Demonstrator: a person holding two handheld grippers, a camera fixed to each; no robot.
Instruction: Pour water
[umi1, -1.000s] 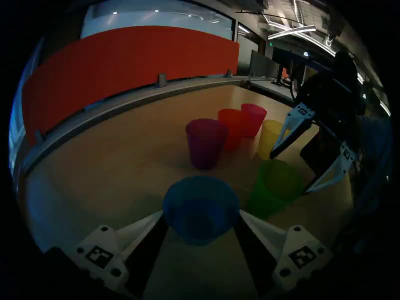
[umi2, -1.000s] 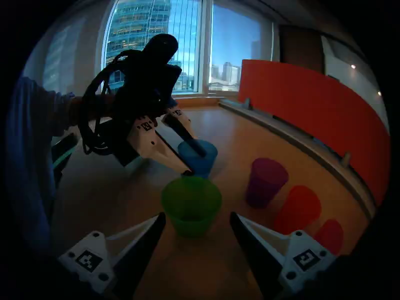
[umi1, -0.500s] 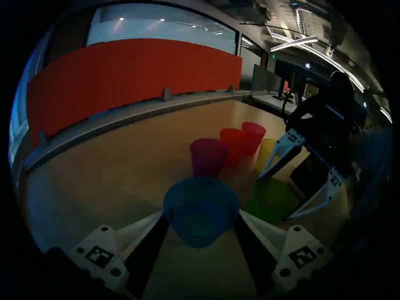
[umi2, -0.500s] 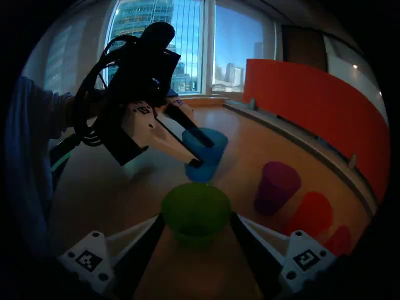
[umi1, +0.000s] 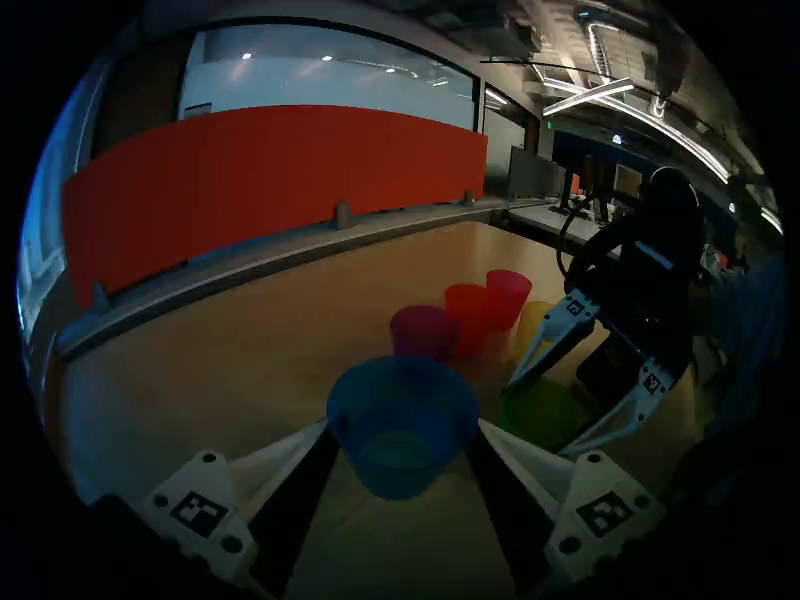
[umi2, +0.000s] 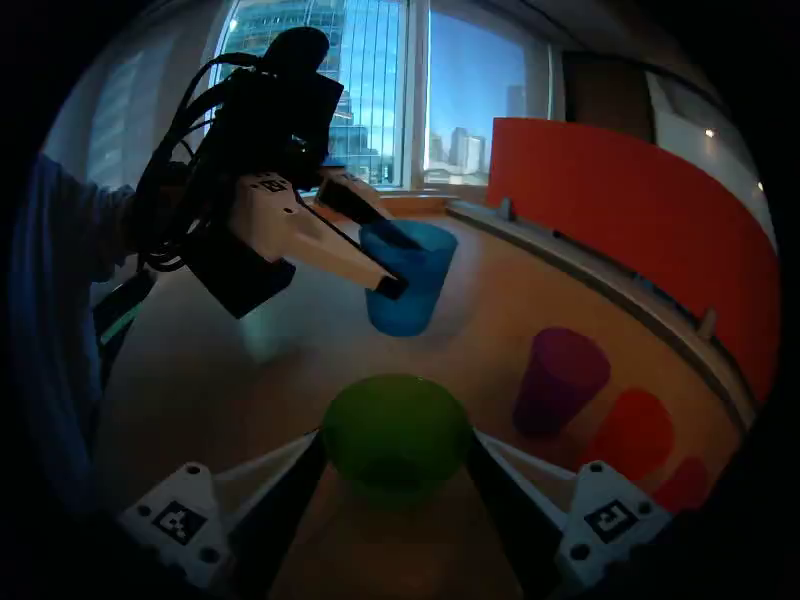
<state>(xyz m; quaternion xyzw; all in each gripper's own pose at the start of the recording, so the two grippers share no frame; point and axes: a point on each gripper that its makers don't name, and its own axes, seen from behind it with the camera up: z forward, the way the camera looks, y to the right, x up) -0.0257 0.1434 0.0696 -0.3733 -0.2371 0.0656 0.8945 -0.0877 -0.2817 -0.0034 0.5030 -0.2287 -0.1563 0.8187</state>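
Since a second ago the left gripper (umi1: 400, 438) has raised the blue cup (umi1: 402, 425). In the right gripper view the cup was low, right behind the green cup (umi2: 395, 435); now it hangs well clear of the wooden table (umi1: 250, 350), farther up and apart from the green one. The right gripper (umi2: 395, 445) has changed too: its fingers stood spread on either side of the green cup with gaps, and now both press on the cup's sides.

There are six cups, one of each colour: blue, green, purple (umi1: 425, 332), red (umi1: 466, 315), pink (umi1: 508, 295) and yellow (umi1: 531, 325). There are two grippers, each pinching one cup.

The left gripper's two fingers clamp the blue cup by its sides, near the rim. A paler patch lies low inside it; whether that is water I cannot tell. The green cup sits low, near the table, to the right of the blue one in the left gripper view. Its inside is dark and I cannot make out what it holds.

The other four cups stand on the table, upright, close together beyond the two held ones. A long red panel (umi1: 270, 170) runs along the table's far edge.
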